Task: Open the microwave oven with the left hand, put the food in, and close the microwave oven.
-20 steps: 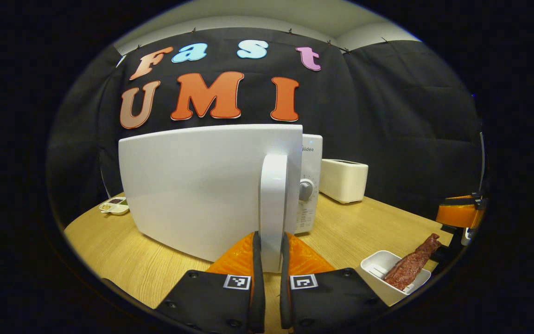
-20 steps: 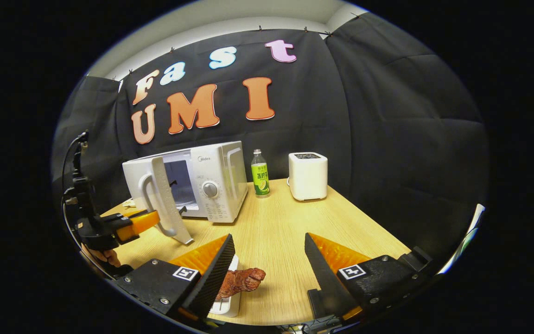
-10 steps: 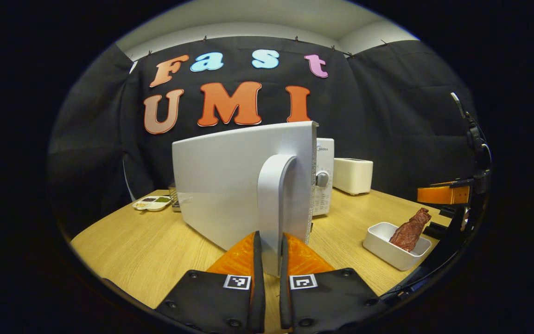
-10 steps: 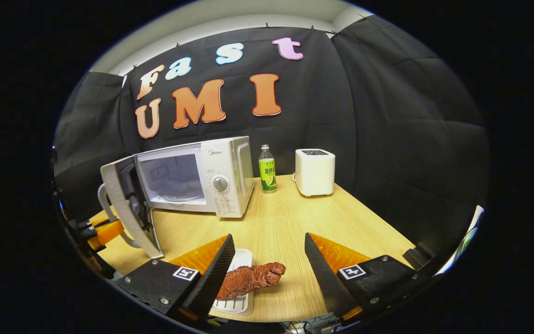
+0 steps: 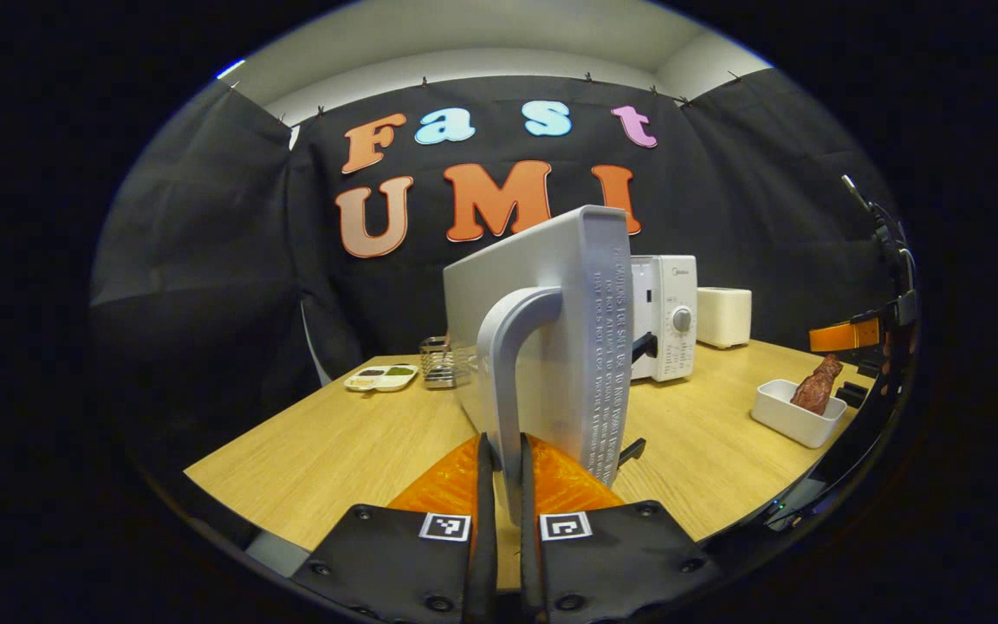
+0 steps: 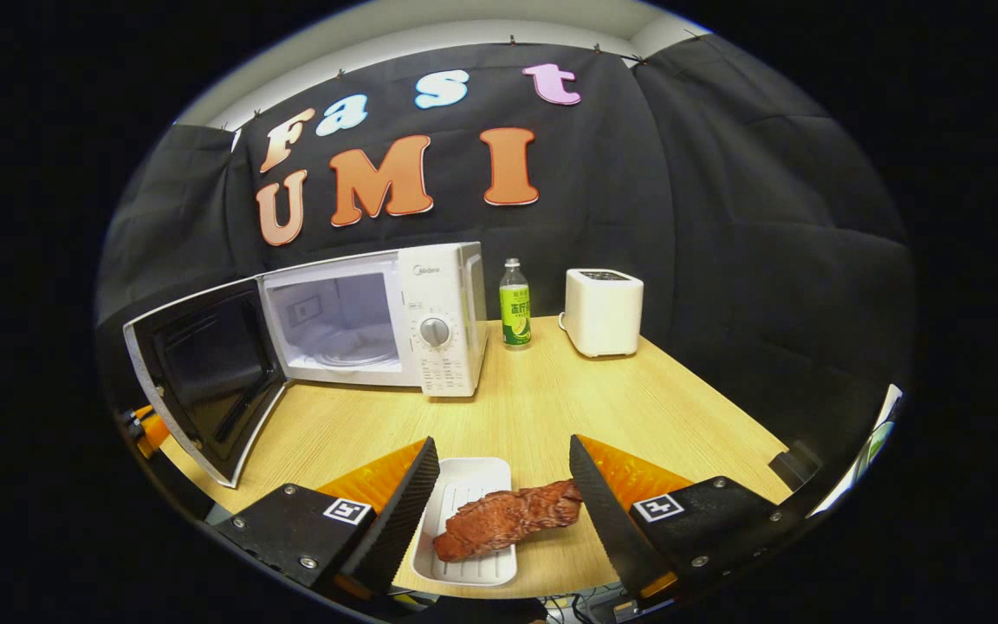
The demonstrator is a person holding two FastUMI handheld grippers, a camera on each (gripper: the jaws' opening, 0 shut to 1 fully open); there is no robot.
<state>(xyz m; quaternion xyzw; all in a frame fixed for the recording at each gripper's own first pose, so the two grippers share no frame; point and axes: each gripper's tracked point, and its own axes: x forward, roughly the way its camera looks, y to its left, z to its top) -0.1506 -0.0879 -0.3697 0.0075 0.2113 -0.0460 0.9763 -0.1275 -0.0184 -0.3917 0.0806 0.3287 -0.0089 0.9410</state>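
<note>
The white microwave [image 6: 438, 321] stands at the back of the wooden table with its door [image 6: 204, 373] swung wide open to the left, showing the empty cavity [image 6: 339, 316]. My left gripper [image 5: 503, 446] is shut on the door handle [image 5: 508, 347], with the door [image 5: 568, 347] seen edge-on just ahead. A brown piece of meat [image 6: 508, 520] lies across a white tray [image 6: 469, 485] near the table's front edge. My right gripper [image 6: 502, 451] hangs open over it, a finger on each side, the right one close to the meat's end. The meat [image 5: 818, 386] and tray [image 5: 798, 416] sit far right in the left gripper view.
A green-labelled bottle [image 6: 514, 303] and a white toaster [image 6: 603, 312] stand right of the microwave. A small sauce dish [image 5: 382, 377] and a metal rack [image 5: 438, 368] sit left of the door. Bare tabletop [image 6: 534, 399] lies between the tray and the microwave.
My left gripper has swung the door from half open to wide open, pulling left. My right gripper has come down and forward over the tray, so the meat now lies between its fingers.
</note>
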